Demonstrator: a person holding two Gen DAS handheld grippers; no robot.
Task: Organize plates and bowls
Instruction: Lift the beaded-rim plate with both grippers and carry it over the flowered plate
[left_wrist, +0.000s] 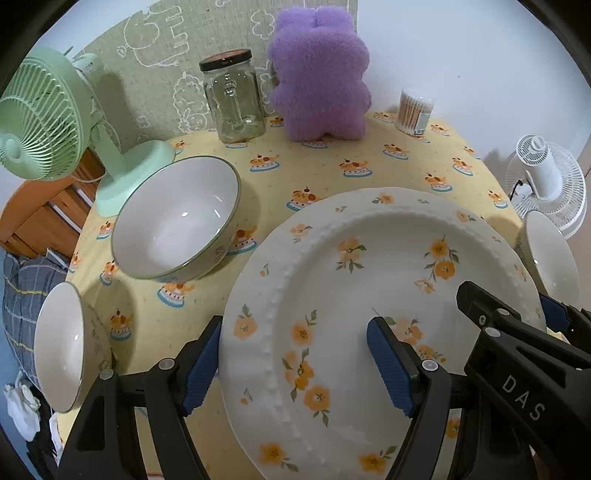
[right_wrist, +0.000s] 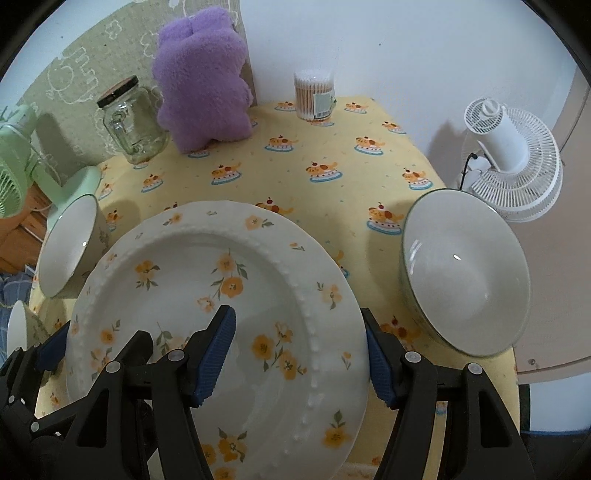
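meanwhile both claws grip one plate (left_wrist: 369, 295): left claw (left_wrist: 295, 365) straddles its left rim, right claw (right_wrist: 299, 354) its right, each wide yet pressing glazed, bead-edged, flowered china over the table (left_wrist: 332, 162). sorting looks barely begun: three glossy round bowls, one (left_wrist: 177, 218) nearest, sit apart, unstacked, on soft printed cloth.

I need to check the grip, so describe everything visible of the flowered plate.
The flowered plate is round, glossy white, ceramic by its look, with orange blossoms and a beaded ring inside its wide rim. It is empty and looks unbroken. The left gripper straddles its left rim, the right gripper its right rim. Whether it rests on the yellow tablecloth is unclear.
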